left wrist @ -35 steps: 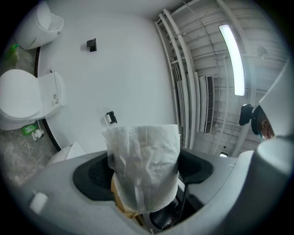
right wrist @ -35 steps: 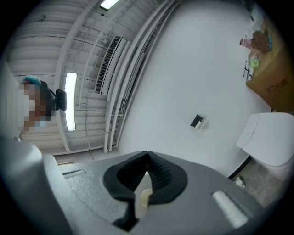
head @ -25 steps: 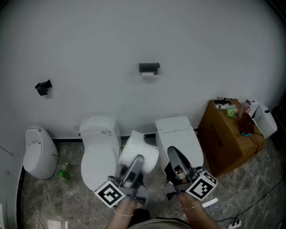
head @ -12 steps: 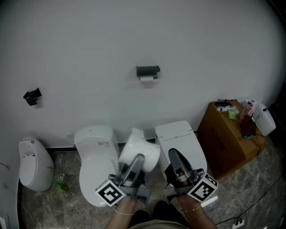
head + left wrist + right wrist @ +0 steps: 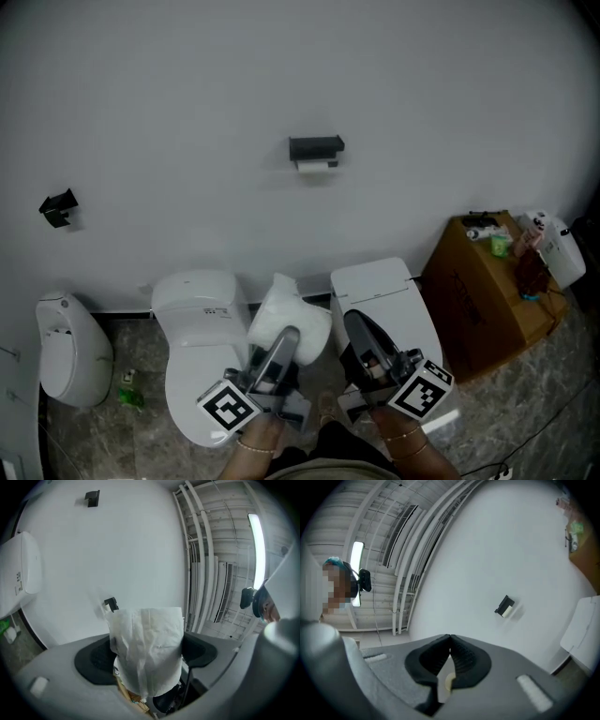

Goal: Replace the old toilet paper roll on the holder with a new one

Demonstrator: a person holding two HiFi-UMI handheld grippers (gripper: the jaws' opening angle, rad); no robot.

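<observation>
The left gripper (image 5: pixel 284 342) clamps a white, loosely wrapped toilet paper roll (image 5: pixel 283 311). The right gripper (image 5: pixel 356 326) is fully closed and empty. The black wall-mounted holder (image 5: pixel 316 147) is well apart, above both.

Holder (image 5: pixel 316 148) on wall (image 5: pixel 187 94), toilet (image 5: pixel 380 281) below, box (image 5: pixel 478 295) right

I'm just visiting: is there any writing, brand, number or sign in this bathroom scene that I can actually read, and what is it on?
No text here can be read.
cardboard box: dark print on its side, too blurred to read.
left toilet tank: small dark marks on a label, too small to read.
left marker cube and right marker cube: black-and-white square patterns, no letters or numbers.
</observation>
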